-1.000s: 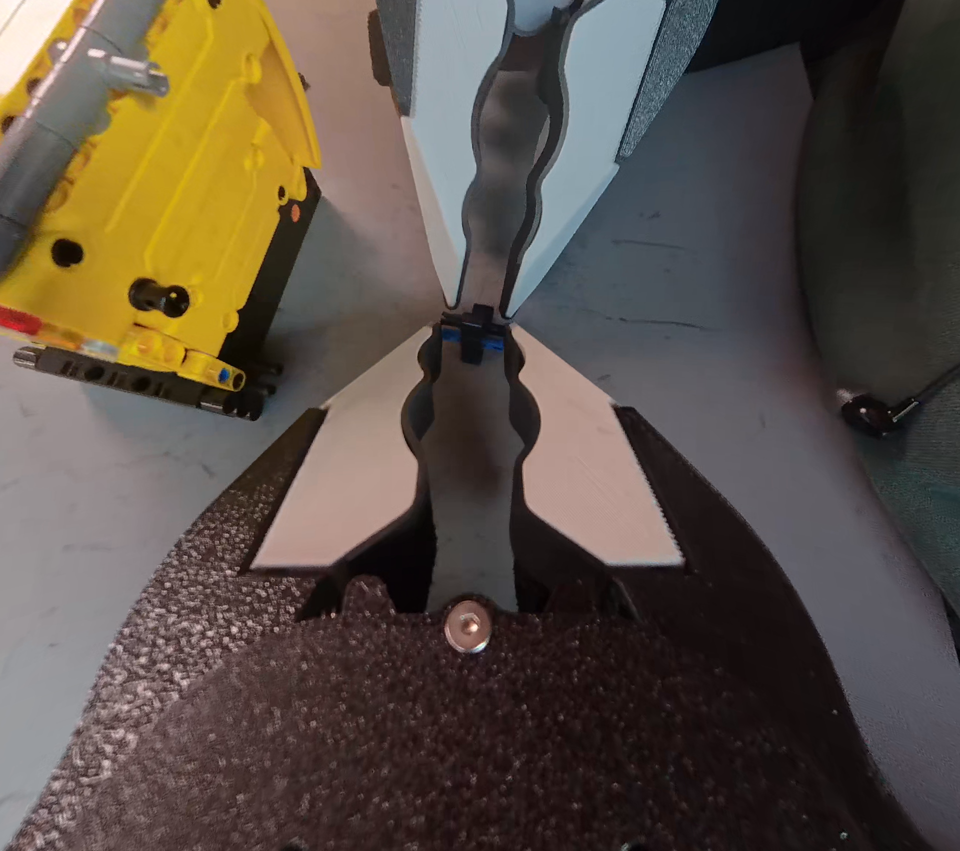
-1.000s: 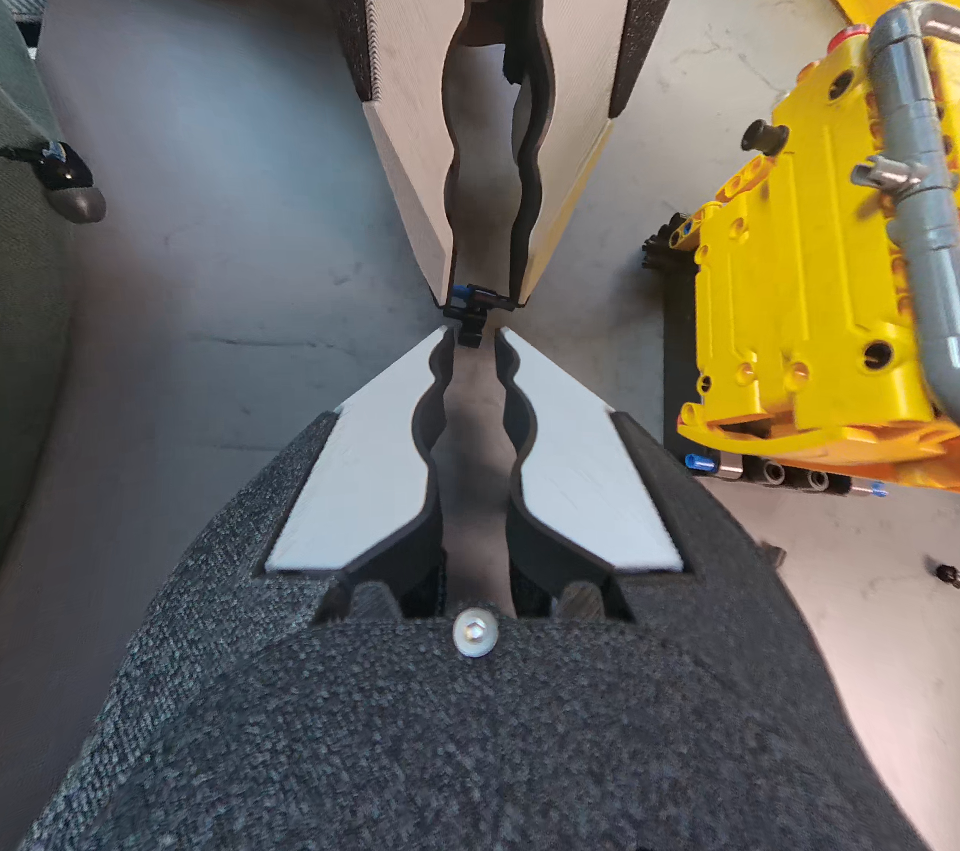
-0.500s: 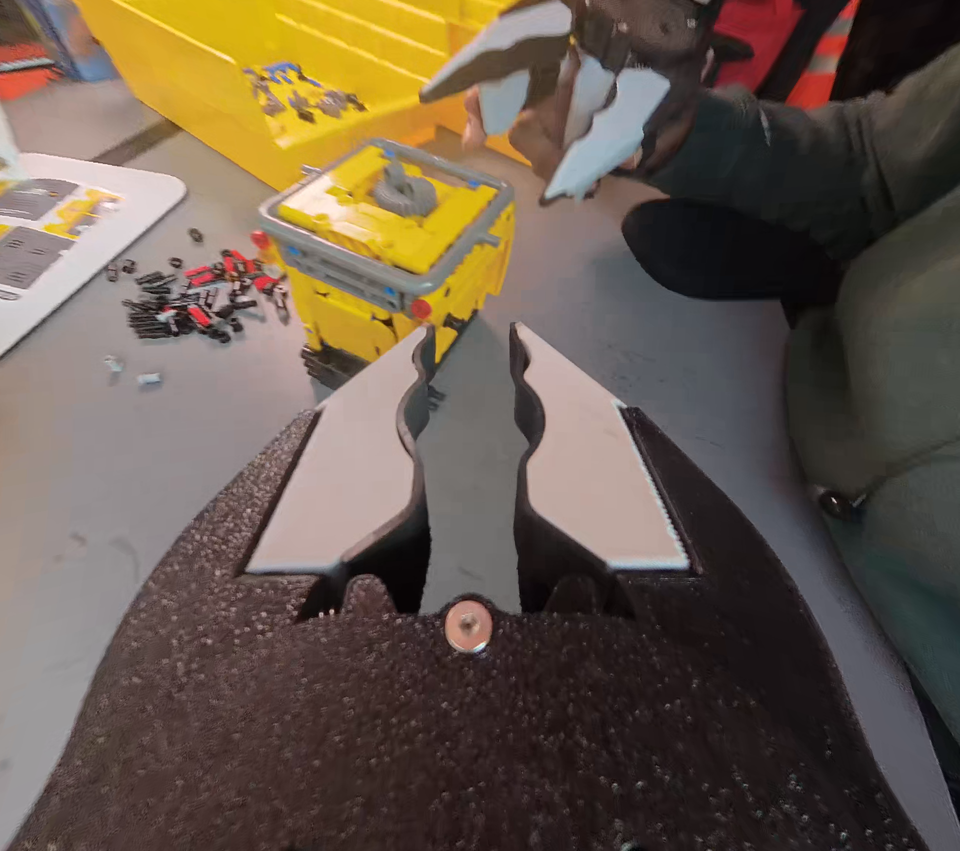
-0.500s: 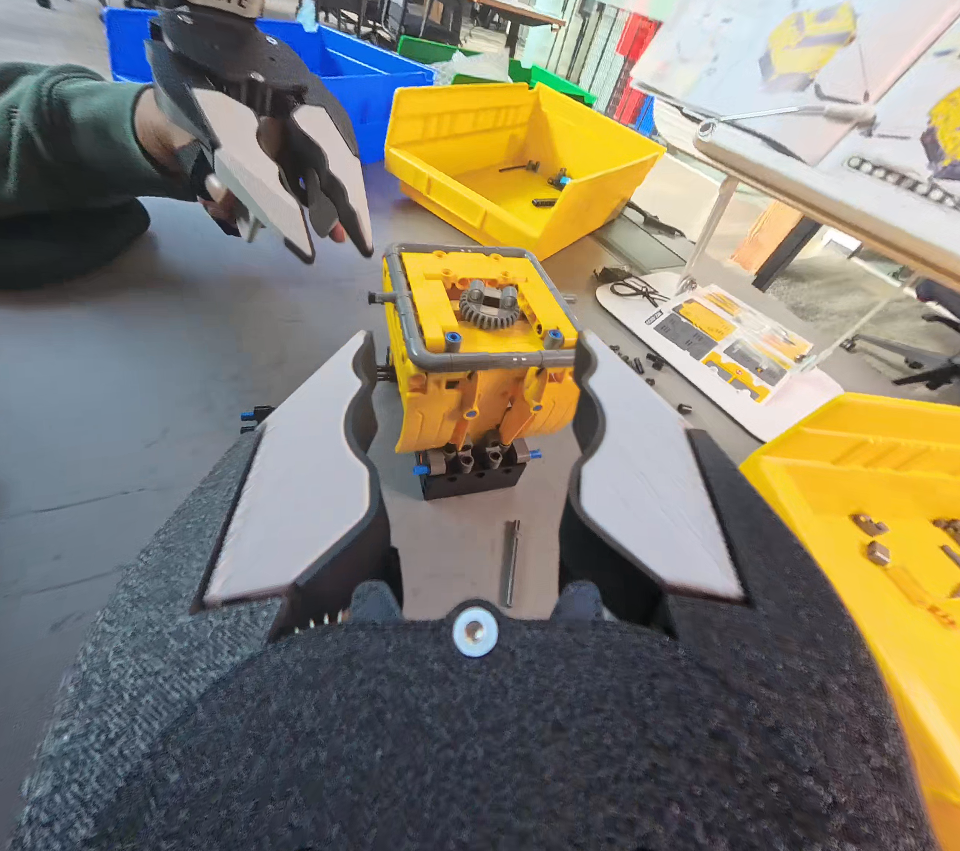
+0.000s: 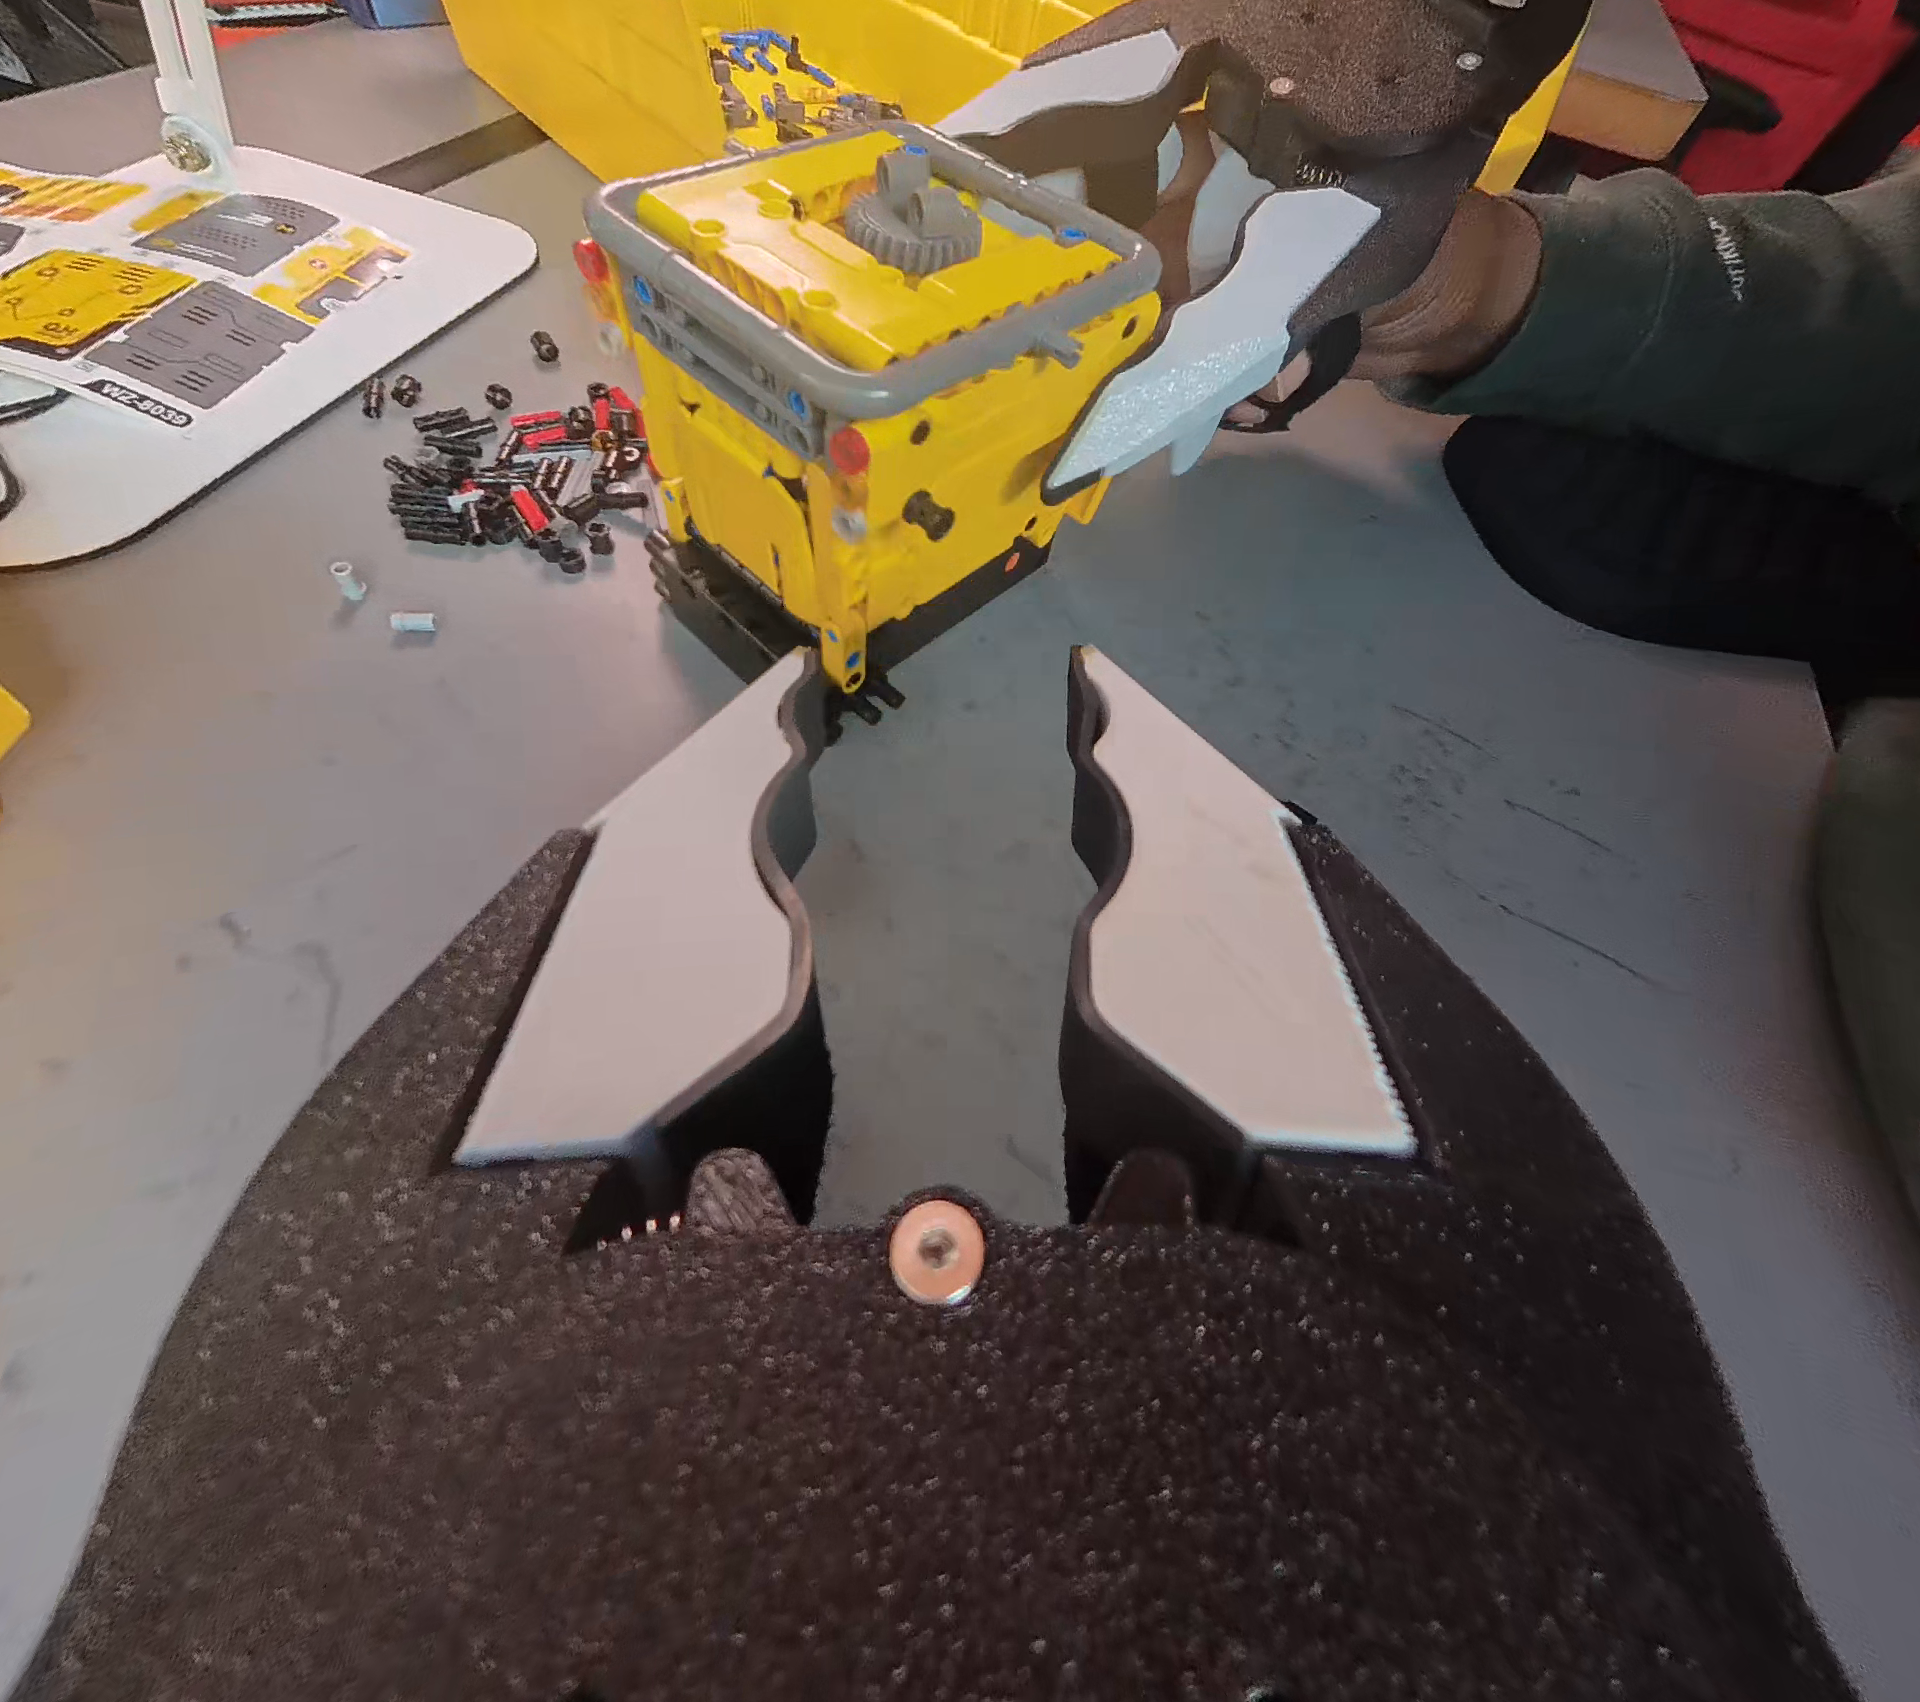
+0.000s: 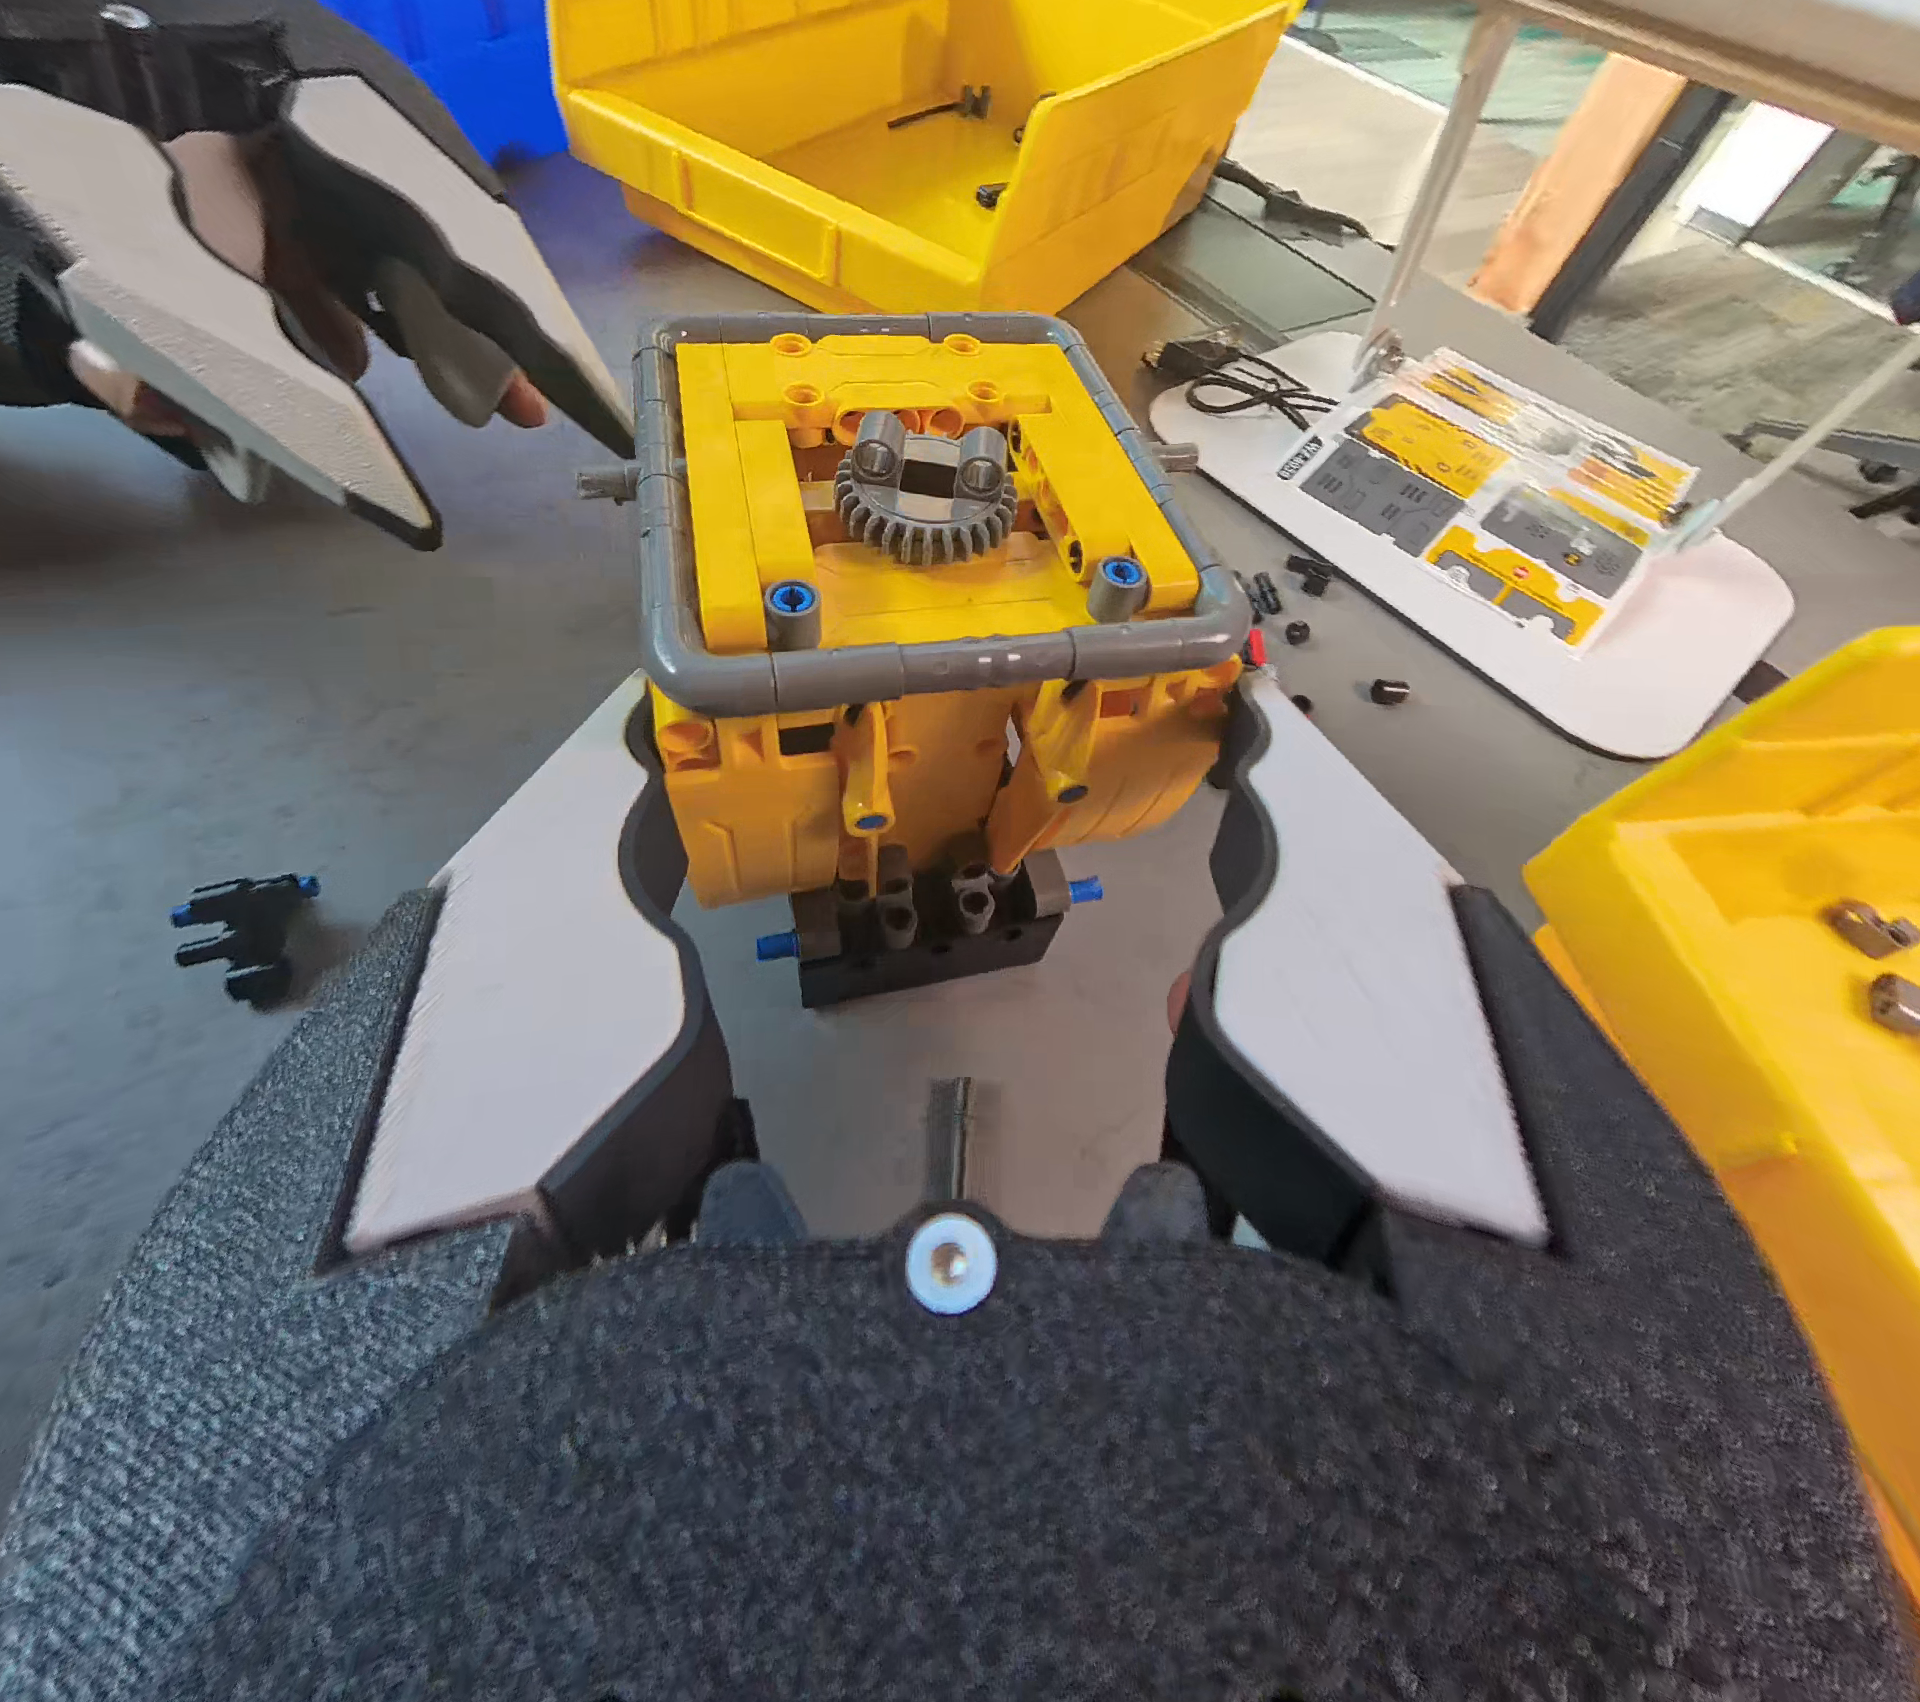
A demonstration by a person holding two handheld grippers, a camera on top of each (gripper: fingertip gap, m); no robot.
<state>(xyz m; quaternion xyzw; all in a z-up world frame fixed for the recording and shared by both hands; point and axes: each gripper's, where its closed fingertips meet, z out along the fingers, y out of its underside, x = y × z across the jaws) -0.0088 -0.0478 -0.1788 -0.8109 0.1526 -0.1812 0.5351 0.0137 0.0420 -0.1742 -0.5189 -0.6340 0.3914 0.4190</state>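
Your right tongs (image 6: 940,779) are spread wide around the yellow model (image 6: 914,613) on the tabletop (image 6: 260,717), pads apparently just off its sides; centre them on the body below the grey rail before you squeeze, I'd say. Left tongs (image 5: 940,686) are open and empty, just short of the model's base. Model: yellow block build, upright, grey gear (image 6: 925,499) on top, black base.
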